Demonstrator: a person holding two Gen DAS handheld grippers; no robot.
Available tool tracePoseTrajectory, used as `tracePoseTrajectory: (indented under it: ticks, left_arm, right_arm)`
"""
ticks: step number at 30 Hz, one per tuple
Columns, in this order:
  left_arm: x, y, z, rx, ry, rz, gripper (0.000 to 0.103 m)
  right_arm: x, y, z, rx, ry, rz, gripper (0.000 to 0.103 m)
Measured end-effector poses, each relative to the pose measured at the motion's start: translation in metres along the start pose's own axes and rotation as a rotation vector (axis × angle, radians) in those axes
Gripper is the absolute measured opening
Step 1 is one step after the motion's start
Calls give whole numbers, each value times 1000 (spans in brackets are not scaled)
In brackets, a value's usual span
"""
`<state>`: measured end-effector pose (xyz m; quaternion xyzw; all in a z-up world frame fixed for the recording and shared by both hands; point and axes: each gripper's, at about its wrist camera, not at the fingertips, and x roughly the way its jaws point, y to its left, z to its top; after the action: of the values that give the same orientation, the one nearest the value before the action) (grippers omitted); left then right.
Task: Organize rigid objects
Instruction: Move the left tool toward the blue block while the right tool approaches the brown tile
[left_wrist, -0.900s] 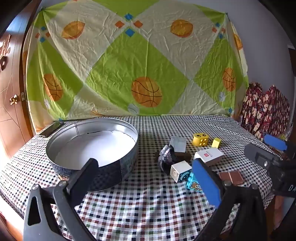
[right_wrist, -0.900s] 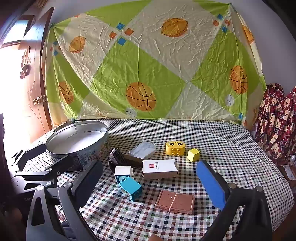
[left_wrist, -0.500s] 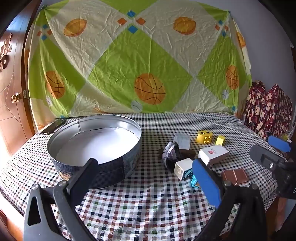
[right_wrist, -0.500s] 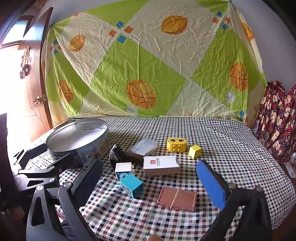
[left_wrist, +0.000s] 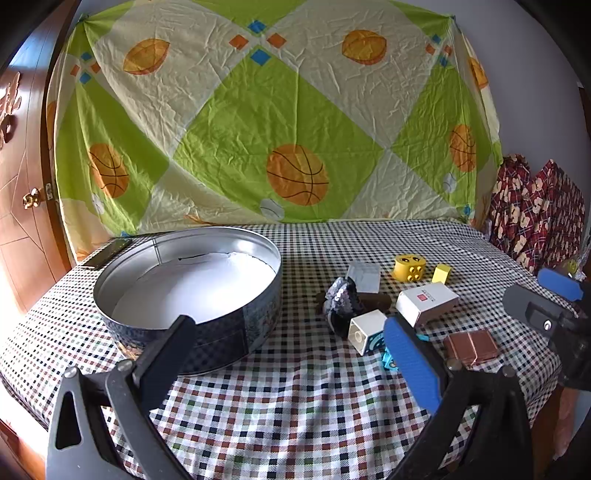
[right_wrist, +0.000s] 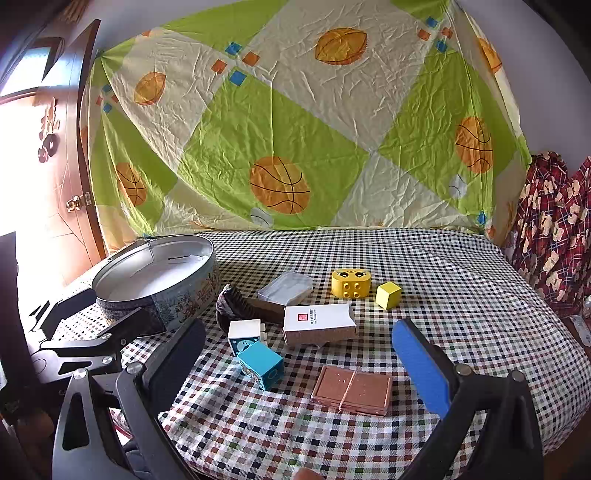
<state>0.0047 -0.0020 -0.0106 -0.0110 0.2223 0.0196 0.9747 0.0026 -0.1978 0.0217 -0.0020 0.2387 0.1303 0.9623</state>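
On the checked tablecloth lie a white carton (right_wrist: 319, 323), a white block (right_wrist: 245, 334), a blue block (right_wrist: 261, 363), a brown flat case (right_wrist: 351, 389), a yellow face brick (right_wrist: 350, 283), a yellow cube (right_wrist: 388, 295), a clear plastic box (right_wrist: 284, 288) and a dark brush (right_wrist: 251, 304). A round metal tin (left_wrist: 236, 332) stands at the left with only white paper in it. My left gripper (left_wrist: 288, 325) hangs open near the tin's front wall. My right gripper (right_wrist: 297, 332) hovers open above the table's near edge, short of the blocks. Neither holds anything.
A basketball-print sheet (left_wrist: 295, 147) hangs behind the table. A wooden door (left_wrist: 18, 184) stands at the left and a red patterned cloth (right_wrist: 554, 229) at the right. A dark flat phone-like object (left_wrist: 107, 253) lies behind the tin. The far half of the tablecloth (right_wrist: 424, 258) is bare.
Both views have drifted slightly, so the table's objects sit a little higher in the picture. Nothing on the table has moved, and both grippers stay open.
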Motion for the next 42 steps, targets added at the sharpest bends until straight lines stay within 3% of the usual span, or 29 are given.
tracePoseTrajectory:
  ticks: [24, 42]
  left_arm:
    - [6, -4, -6, 24, 18, 11, 103]
    - [26, -35, -15, 72, 67, -22, 103]
  right_arm:
    - [5, -10, -8, 33, 21, -10, 102]
    - [15, -42, -27, 92, 60, -43, 102]
